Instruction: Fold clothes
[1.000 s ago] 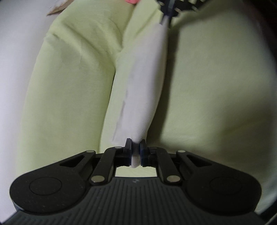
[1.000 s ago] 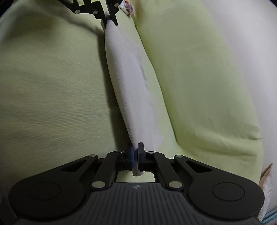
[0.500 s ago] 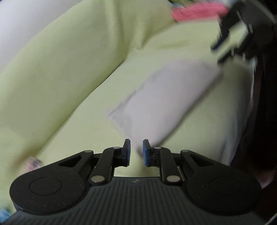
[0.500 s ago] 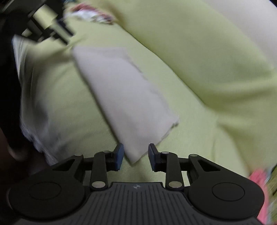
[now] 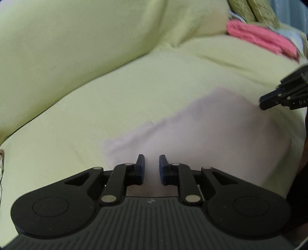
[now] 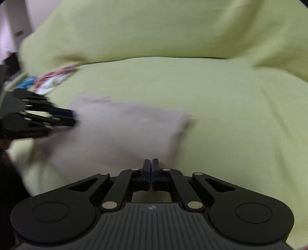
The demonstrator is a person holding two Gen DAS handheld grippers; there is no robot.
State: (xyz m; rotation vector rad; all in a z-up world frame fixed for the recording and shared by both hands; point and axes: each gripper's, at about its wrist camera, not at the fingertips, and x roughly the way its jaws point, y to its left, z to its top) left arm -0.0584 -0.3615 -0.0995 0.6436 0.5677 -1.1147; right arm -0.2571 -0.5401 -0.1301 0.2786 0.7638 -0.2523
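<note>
Back off from the white cloth (image 5: 202, 134) on the green cushion (image 5: 96, 115) (left gripper (image 5: 152, 167) parted, right gripper (image 6: 151, 169) just closed, both empty), avoiding snags.

White cloth (image 6: 123, 134) blurred; left claw (image 6: 74, 118) smeared.

- A sofa covered in pale yellow-green cloth (image 5: 96, 107) fills both views; its seat cushion meets a plump back cushion (image 6: 154, 28) along a soft crease.
- A pale, pinkish-white wall (image 6: 11, 23) shows at the upper left of the right wrist view.
- A pink knitted fabric (image 5: 256, 36) lies at the sofa's far end, beside olive patterned cloth (image 5: 256, 9).
- Light is soft and even.
</note>
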